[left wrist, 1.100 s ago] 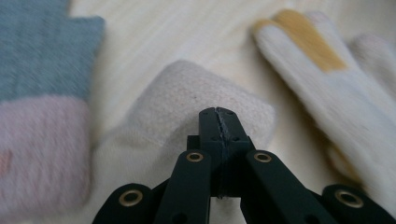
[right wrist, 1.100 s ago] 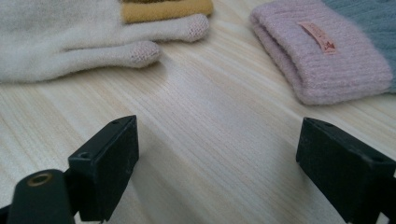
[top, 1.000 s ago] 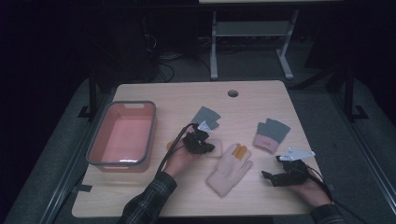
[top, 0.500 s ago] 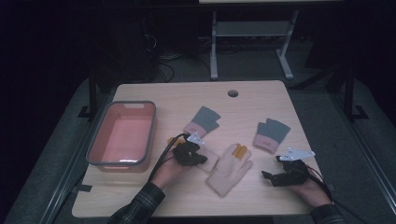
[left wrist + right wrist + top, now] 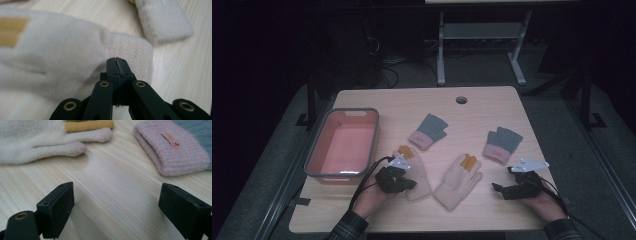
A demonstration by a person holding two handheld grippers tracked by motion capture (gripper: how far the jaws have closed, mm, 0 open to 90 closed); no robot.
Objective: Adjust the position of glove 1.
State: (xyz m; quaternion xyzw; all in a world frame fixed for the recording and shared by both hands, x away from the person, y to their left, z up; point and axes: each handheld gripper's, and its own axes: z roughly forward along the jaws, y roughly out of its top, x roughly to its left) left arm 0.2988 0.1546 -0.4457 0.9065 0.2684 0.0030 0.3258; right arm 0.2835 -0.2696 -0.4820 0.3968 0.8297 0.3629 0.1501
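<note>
Fuzzy cream glove point(image 5: 62, 62) pinched at its ribbed cuff by the left gripper point(image 5: 117, 62)
It has been dragged left, apart from its mate point(image 5: 458, 181), beside the pink bin point(image 5: 343, 145); right gripper point(image 5: 117, 210) rests released on woodgrain

A pink bin point(image 5: 343, 145) sits left, two grey-pink fingerless gloves point(image 5: 428, 131) point(image 5: 502, 144) lie farther back.
</note>
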